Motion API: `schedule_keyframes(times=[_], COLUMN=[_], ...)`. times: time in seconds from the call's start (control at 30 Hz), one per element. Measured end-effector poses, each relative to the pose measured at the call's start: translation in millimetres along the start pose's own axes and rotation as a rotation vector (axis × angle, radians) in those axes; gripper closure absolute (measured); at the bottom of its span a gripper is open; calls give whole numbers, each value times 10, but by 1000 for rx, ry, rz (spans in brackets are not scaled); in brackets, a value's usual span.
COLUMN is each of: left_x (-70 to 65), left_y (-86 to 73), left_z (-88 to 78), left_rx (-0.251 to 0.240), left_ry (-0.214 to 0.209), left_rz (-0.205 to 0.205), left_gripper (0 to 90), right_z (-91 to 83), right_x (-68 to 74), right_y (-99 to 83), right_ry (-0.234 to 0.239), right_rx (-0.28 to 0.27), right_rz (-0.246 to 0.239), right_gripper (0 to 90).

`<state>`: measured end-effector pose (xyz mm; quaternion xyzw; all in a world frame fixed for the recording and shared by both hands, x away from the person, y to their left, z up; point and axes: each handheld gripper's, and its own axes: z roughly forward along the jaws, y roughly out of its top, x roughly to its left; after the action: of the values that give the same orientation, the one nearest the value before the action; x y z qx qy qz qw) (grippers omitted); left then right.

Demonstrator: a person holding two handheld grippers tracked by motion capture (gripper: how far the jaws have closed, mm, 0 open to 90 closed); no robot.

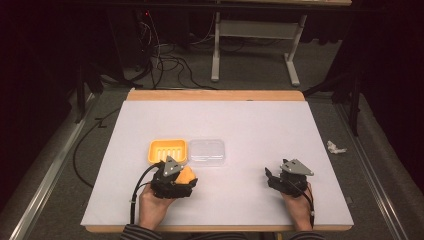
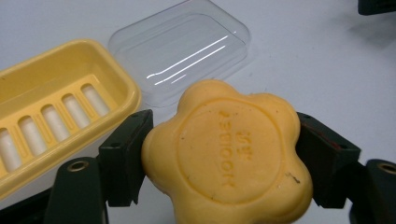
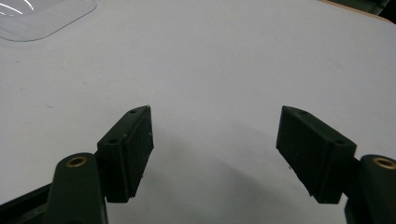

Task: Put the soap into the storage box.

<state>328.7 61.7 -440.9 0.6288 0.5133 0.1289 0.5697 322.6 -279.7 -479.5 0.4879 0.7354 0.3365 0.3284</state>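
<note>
White counter: my left gripper [image 2: 219, 154] jaws clamp the soap [image 2: 226, 154]; right gripper [image 3: 215, 154] jaws wide, empty. Next, I'd judge, soap into dish [image 2: 60, 88].

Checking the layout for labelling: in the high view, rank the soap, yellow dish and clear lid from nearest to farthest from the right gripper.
From the right gripper:
1. Clear lid, up-left.
2. Soap, held in the left gripper.
3. Yellow dish, far left.

Overhead light fell bright on the white table [image 1: 220, 120]; surroundings stayed dark. Glare streaked the clear lid [image 2: 187, 51]. Soft shadows lay under the jaws. The high view was slightly soft.
</note>
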Motion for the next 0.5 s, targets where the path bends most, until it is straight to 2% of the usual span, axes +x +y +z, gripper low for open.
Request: schedule_keyframes(times=[0.1, 0.23, 0.33, 0.5], left_x=[9, 21, 33, 49], left_y=[29, 62, 99, 143], left_z=[-6, -5, -7, -24], left_rx=[-11, -8, -19, -27], left_ry=[0, 7, 10, 22], left_rz=[-15, -4, -15, 1], left_gripper=[275, 275, 275, 275], right_z=[-3, -8, -1, -1], right_x=[2, -7, -4, -5], right_y=[1, -4, 0, -1], right_ry=[-2, -2, 2, 4], right_rx=[4, -5, 0, -1], right_rz=[-5, 7, 0, -2], right_gripper=[278, 277, 277, 278])
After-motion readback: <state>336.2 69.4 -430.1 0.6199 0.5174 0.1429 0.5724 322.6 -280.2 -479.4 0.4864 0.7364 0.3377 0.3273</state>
